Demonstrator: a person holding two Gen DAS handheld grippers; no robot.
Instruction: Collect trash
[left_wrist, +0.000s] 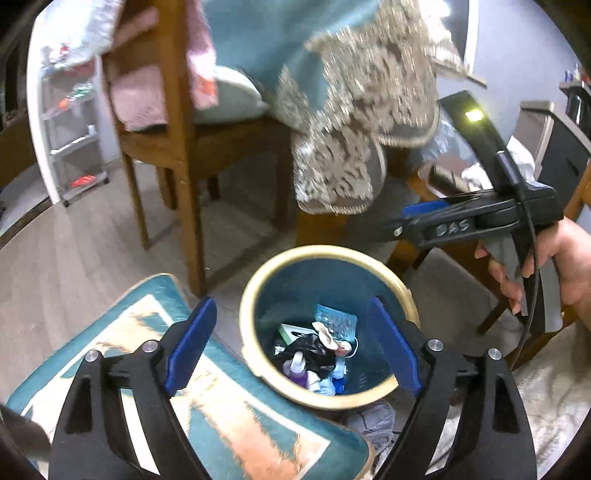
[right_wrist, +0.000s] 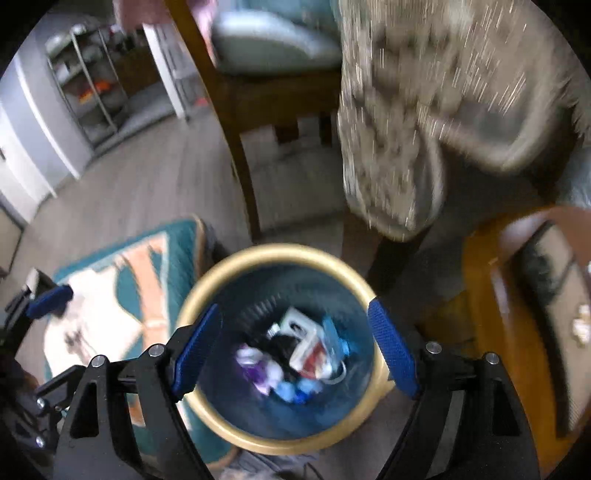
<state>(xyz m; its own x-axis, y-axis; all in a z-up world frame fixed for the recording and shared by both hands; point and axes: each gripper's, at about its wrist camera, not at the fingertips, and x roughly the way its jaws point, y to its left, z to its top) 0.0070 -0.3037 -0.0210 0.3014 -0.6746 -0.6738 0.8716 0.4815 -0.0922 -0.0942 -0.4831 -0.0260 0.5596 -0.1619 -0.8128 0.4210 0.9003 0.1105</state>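
Note:
A blue bin with a tan rim (left_wrist: 325, 252) stands on the floor, right below both grippers. It holds trash: a black bag (left_wrist: 306, 350), a teal packet (left_wrist: 334, 317) and a purple bottle (left_wrist: 295, 371). My left gripper (left_wrist: 293, 347) hangs over the bin's mouth, open, with nothing between its blue pads. In the right wrist view the bin rim (right_wrist: 280, 254) and its blurred trash (right_wrist: 303, 339) lie under my right gripper (right_wrist: 295, 343), which is also open and empty. A hand (left_wrist: 565, 266) holds the right gripper at the right of the left wrist view.
A wooden chair (left_wrist: 177, 147) stands behind the bin, with a lace-edged teal tablecloth (left_wrist: 351, 122) hanging beside it. A teal and orange rug (left_wrist: 229, 406) lies left of the bin. Another wooden seat (right_wrist: 491, 295) is on the right. A shelf cart (left_wrist: 74, 129) stands far left.

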